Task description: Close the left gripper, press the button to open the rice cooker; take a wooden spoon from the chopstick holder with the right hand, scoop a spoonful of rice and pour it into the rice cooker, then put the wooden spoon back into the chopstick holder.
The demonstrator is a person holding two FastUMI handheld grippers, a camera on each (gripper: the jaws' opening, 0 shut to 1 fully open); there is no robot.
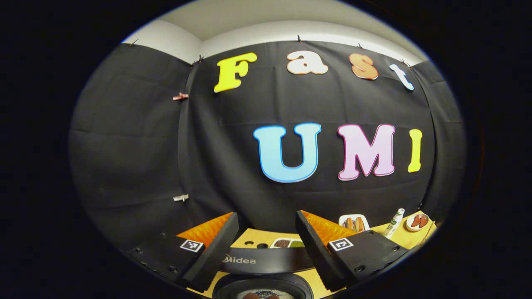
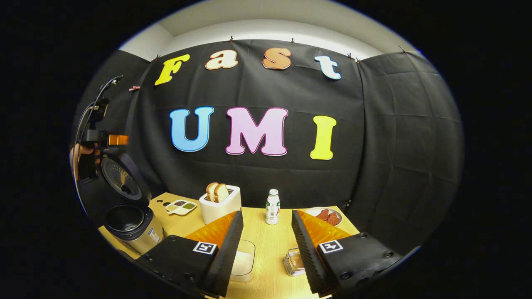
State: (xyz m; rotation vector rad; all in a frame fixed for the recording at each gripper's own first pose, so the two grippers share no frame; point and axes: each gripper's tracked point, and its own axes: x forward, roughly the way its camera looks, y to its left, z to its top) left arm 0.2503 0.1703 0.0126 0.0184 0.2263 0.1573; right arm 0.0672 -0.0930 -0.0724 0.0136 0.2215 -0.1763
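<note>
My left tongs (image 1: 266, 245) stand apart with nothing between them, held above the rice cooker (image 2: 133, 222), whose lid (image 2: 122, 178) is up and whose pot shows dark and open at the bench's left edge. My right tongs (image 2: 264, 249) are likewise apart and empty, hanging over the near middle of the bench (image 2: 270, 245).

I judge the button step done, since the lid stands open; the step in hand is fetching the wooden spoon. The small metal holder (image 2: 294, 261) just beside my right tongs' right finger is probably the chopstick holder, though I cannot make out a spoon in it. Next I must bring the right tongs down over it and grip the handle. The clear tub of rice (image 2: 243, 261) sits beside the left finger, at the near edge.

Around: a toaster with bread (image 2: 219, 203) and a small sorted dish (image 2: 181, 206) toward the back left, a bottle (image 2: 272, 207) at back middle, a plate of food (image 2: 326, 216) at the back right. The carry from tub to cooker looks unobstructed, provided my left tongs stay off the pot.
</note>
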